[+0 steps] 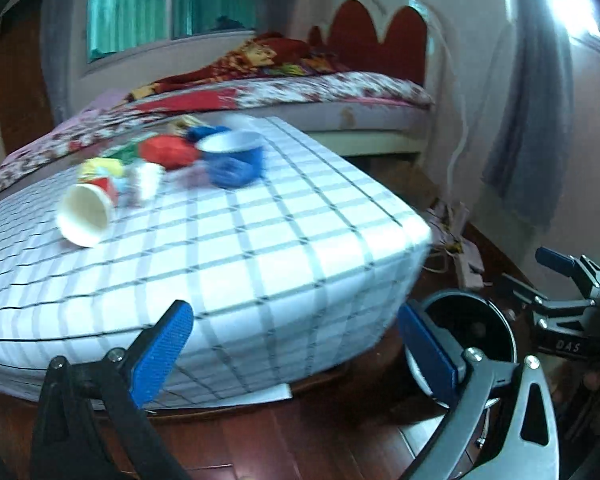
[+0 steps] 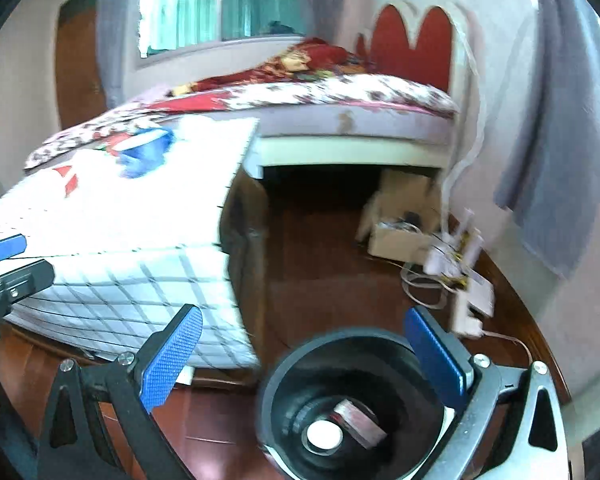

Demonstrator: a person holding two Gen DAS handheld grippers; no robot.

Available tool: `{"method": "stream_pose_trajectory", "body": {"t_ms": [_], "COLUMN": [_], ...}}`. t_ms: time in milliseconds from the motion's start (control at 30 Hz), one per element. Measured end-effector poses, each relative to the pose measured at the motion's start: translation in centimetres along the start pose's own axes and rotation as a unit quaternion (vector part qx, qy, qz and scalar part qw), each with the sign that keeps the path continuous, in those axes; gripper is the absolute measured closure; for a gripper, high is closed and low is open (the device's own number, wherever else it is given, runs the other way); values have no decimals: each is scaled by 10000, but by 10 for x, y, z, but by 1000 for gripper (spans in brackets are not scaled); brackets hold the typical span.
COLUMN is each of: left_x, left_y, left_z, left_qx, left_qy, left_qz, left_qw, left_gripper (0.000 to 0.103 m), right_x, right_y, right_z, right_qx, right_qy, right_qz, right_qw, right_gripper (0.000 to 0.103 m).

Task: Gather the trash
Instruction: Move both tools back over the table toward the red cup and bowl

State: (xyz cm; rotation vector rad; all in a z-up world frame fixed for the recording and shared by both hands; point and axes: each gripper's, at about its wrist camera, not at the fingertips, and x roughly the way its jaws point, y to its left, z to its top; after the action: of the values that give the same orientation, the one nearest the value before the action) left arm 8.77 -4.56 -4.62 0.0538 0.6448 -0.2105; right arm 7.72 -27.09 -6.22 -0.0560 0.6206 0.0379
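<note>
With both grippers' jaws spread and empty, the left gripper (image 1: 296, 344) should reach for the tipped white paper cup (image 1: 85, 216) on the checked-cloth table (image 1: 260, 248), then drop it squarely into the round black bin (image 2: 352, 400) on the floor below the right gripper (image 2: 304, 356).

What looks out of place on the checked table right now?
A paper cup lies tipped on its side on the checked table, mouth toward the camera, beside a jumble of blurred wrappers and a blue bowl. No spill visible.
</note>
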Motion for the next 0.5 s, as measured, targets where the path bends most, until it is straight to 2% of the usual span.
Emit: {"method": "stream_pose_trajectory", "body": {"t_ms": [67,267,333,500], "left_x": [-5,-7,-4,16], "left_y": [19,81,101,149], "left_z": [6,23,26,36], "left_qx": [-119,-539,-740,-1198], "left_qy": [-72,-184,-163,-26], "left_qz": [192,751,882,1086], "left_qw": [9997,9955,9932,9868], "left_gripper": [0,0,0,0], "right_x": [2,13,24,54], "right_y": [19,68,89,135], "right_z": [12,54,71,104], "right_qx": [-188,-505,-634,-927], "right_qy": [44,-88,-80,-36], "right_qz": [41,586,815,1070], "right_qw": [9998,9970,9946,9899], "right_gripper": [1,1,1,1]}}
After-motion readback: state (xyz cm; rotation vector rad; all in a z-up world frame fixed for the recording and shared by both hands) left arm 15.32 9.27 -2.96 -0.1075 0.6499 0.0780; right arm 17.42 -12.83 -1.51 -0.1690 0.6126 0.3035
